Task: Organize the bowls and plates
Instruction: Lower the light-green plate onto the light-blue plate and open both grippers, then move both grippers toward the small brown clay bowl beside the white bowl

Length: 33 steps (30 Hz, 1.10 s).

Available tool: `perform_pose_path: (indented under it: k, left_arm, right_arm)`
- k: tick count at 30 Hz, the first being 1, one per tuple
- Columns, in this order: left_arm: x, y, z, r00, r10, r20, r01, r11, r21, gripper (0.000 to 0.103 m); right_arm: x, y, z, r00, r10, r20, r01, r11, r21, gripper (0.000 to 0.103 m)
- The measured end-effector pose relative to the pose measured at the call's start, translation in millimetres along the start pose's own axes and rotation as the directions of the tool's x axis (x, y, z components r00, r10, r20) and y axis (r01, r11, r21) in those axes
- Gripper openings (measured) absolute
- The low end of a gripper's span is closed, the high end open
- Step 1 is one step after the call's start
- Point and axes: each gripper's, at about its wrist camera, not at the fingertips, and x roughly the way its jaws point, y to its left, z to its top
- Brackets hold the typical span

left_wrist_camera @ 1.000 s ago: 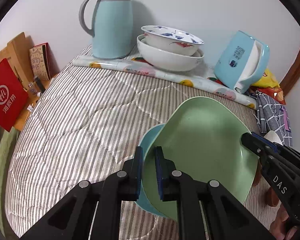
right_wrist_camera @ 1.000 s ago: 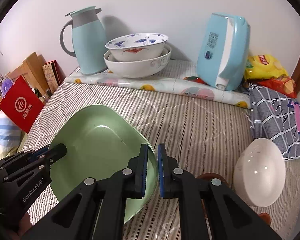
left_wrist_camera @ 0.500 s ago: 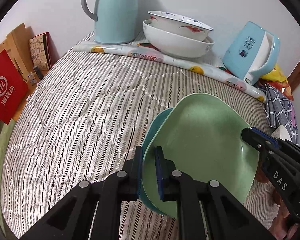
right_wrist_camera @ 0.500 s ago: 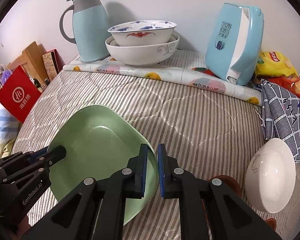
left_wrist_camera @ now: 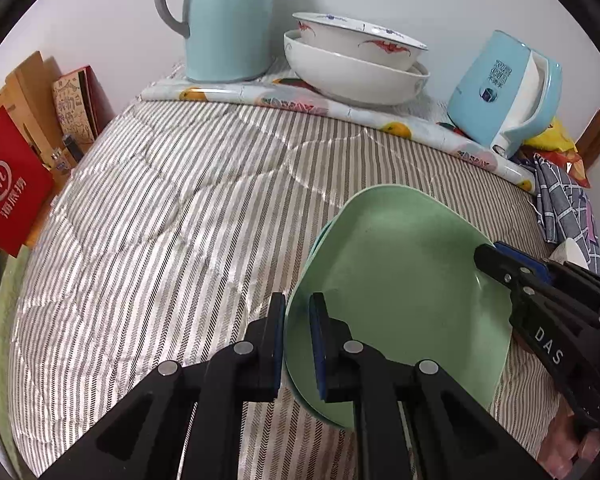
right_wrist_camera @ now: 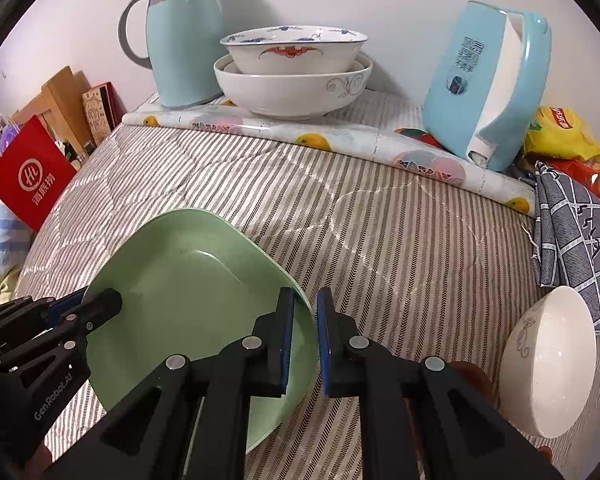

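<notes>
We find the left claw (left_wrist_camera: 298,336) clamped on the near left rim of the green plate (left_wrist_camera: 400,292), one pad above the rim and one below it. The right claw (right_wrist_camera: 305,336) is clamped on the opposite rim of the same plate (right_wrist_camera: 188,300), so the plate sits between the two claws, tilted, just above the striped quilt (left_wrist_camera: 180,208). In the left wrist view a teal edge (left_wrist_camera: 320,236) shows just under the plate's left side; we cannot tell whether it is a second dish in the same grip. To the right of the right claw, a white bowl (right_wrist_camera: 548,360) lies tipped on its side on the quilt. Beyond, along the wall, two nested bowls (right_wrist_camera: 292,76) stand on a fruit-print cloth (right_wrist_camera: 340,136), between a pale blue jug (right_wrist_camera: 180,36) and a blue kettle (right_wrist_camera: 488,80). A checked cloth (right_wrist_camera: 572,232) and a yellow snack bag (right_wrist_camera: 560,136) lie at the far right.
</notes>
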Motion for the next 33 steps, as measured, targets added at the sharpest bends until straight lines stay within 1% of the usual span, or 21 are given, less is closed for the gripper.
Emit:
perform_pose_path:
  k: [2,6,8,9,10,12,14,17,19,21,24,27,33]
  left_arm:
    - [1.7,1.3,-1.0,1.000,-0.009,-0.012,0.009,1.000,0.002,0.012]
    - [-0.9,1.9,-2.5,1.000,-0.025,-0.002,0.025,1.000,0.012,0.013]
    - [-1.8,1.6,-2.5,0.999,-0.032,-0.008,0.032,0.999,0.016,0.023]
    - [-2.5,0.9,-2.5,0.999,-0.034,-0.009,0.034,0.999,0.018,0.033]
    - [-4.0,0.6,-2.6,0.999,-0.033,-0.002,0.033,0.999,0.020,0.037]
    - [-8.4,-0.4,-2.9,0.999,-0.031,0.013,0.030,0.999,0.022,0.037]
    - [-11.3,-1.0,-2.6,0.999,-0.038,0.013,0.038,0.999,0.023,0.037]
    - [-17.0,-2.2,-3.6,0.999,-0.030,0.026,0.029,0.999,0.029,0.037]
    - [-20.1,-2.2,-3.5,0.999,-0.044,0.026,0.044,0.999,0.022,0.037]
    - [-23.9,-4.6,-3.3,0.999,-0.046,0.028,0.045,0.999,0.031,0.037]
    - [-30.3,-8.6,-5.1,0.998,-0.040,0.040,0.038,0.998,0.042,0.037]
    - [-37.8,-13.0,-7.6,0.998,-0.048,0.051,0.046,0.998,0.049,0.037]
    - [-51.7,-24.7,-12.5,0.996,-0.050,0.074,0.046,0.997,0.066,0.037]
  right_arm:
    - [2.1,1.7,0.9,1.000,0.000,-0.006,0.000,1.000,-0.002,0.012]
    - [1.8,4.5,1.6,1.000,-0.014,-0.004,0.014,1.000,-0.010,0.014]
    - [-0.7,4.7,0.9,1.000,-0.017,0.000,0.017,1.000,-0.010,0.019]
    - [-1.8,5.0,0.4,1.000,-0.020,0.001,0.020,1.000,-0.010,0.024]
    - [-2.9,5.1,-0.4,1.000,-0.026,0.001,0.026,1.000,-0.011,0.030]
    - [-6.1,4.7,-2.9,1.000,-0.030,0.005,0.030,1.000,-0.006,0.035]
    - [-10.3,3.9,-6.1,0.999,-0.035,0.006,0.036,0.999,-0.003,0.035]
    - [-16.5,2.1,-10.9,0.999,-0.038,0.010,0.038,0.999,0.007,0.036]
    - [-21.4,-0.4,-16.1,0.999,-0.035,0.011,0.035,0.999,0.019,0.040]
    - [-25.1,-2.1,-19.9,1.000,-0.030,0.009,0.030,0.999,0.028,0.041]
    - [-33.3,-4.3,-26.4,0.999,-0.033,0.015,0.032,0.999,0.041,0.041]
    - [-40.7,-6.6,-32.3,0.999,-0.037,0.024,0.035,0.998,0.049,0.041]
    - [-59.0,-12.0,-41.5,0.999,-0.020,0.051,0.016,0.997,0.075,0.041]
